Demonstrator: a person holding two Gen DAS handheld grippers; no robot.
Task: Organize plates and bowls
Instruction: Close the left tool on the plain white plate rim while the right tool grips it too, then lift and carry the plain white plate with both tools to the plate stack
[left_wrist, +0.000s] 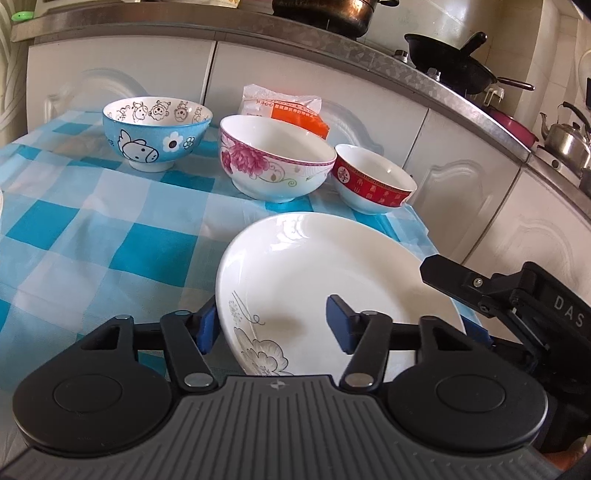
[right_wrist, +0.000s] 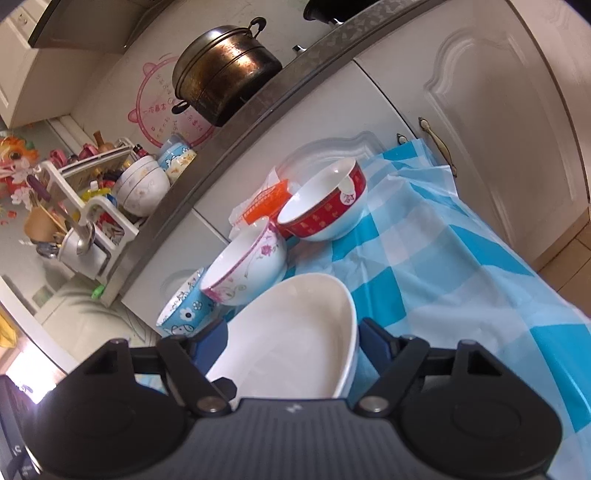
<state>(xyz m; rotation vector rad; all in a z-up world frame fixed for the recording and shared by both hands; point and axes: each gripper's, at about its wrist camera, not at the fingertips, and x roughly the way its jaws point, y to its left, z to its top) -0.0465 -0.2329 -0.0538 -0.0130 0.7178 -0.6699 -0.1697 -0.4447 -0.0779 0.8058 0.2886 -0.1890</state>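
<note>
A white plate with a grey flower print lies at the near right of the blue checked tablecloth. My left gripper is open, straddling its near rim: one blue pad outside the edge, the other above the inside. My right gripper is open too, with the plate between its pads; its upper finger reaches over the right rim. Behind stand a blue cartoon bowl, a pink-flowered bowl and a red-banded bowl, all upright.
An orange and white packet lies behind the bowls against white cabinet doors. The counter above carries a dark pot, a wok and a kettle. The cloth hangs over the table's right edge.
</note>
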